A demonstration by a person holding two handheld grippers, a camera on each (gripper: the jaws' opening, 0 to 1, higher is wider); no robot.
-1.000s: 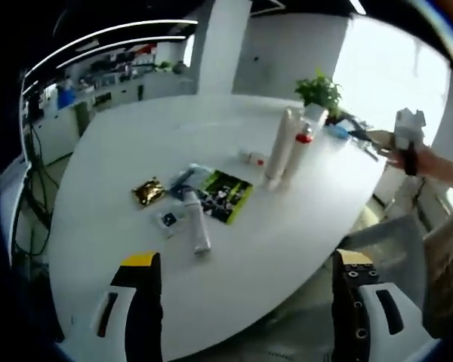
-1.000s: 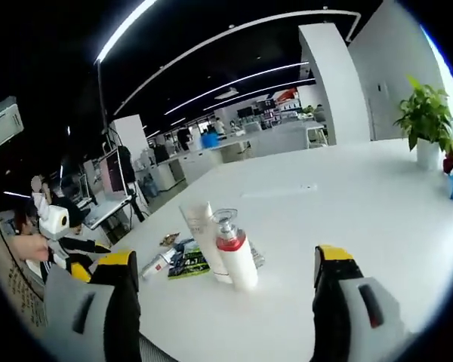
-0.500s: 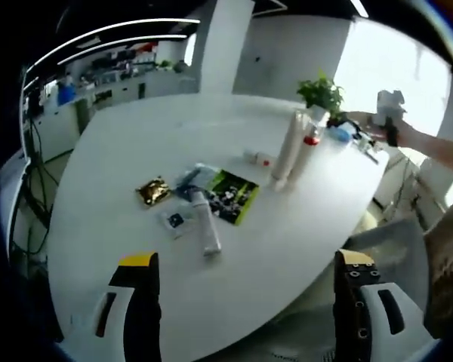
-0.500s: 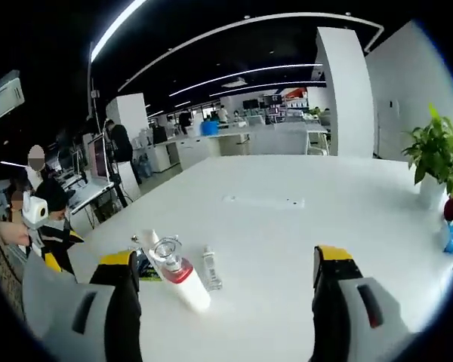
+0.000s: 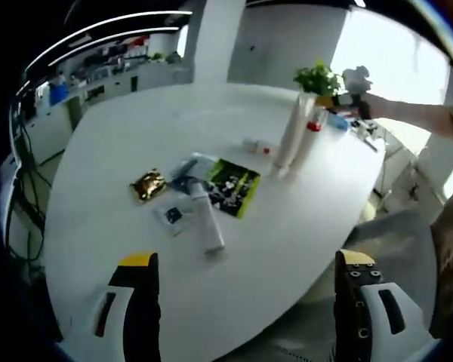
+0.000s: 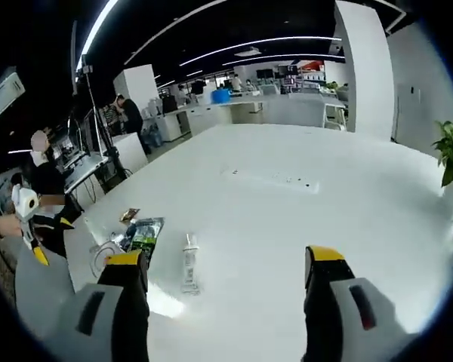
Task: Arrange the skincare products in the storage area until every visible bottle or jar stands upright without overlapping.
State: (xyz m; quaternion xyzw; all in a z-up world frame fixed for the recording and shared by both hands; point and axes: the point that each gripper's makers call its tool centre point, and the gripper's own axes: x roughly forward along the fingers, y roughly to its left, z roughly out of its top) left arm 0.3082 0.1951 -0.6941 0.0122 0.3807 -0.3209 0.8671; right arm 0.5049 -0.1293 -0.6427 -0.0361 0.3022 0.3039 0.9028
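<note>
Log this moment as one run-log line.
left tool: open, empty | right tool: open, empty | white tube: lying flat | two bottles: upright on table

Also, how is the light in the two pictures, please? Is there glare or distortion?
Left gripper view: the window behind the plant is blown out white, and the table edge bows from the fisheye. Right gripper view: the dark ceiling carries bright curved light strips, and the white table shows a glare patch near the left jaw.

Ceiling light strips point(image 6: 234, 45) glow against a dim hall; daylight behind the potted plant point(image 5: 317, 78) washes out that corner, perhaps a window. Edges bend and blur.
</note>
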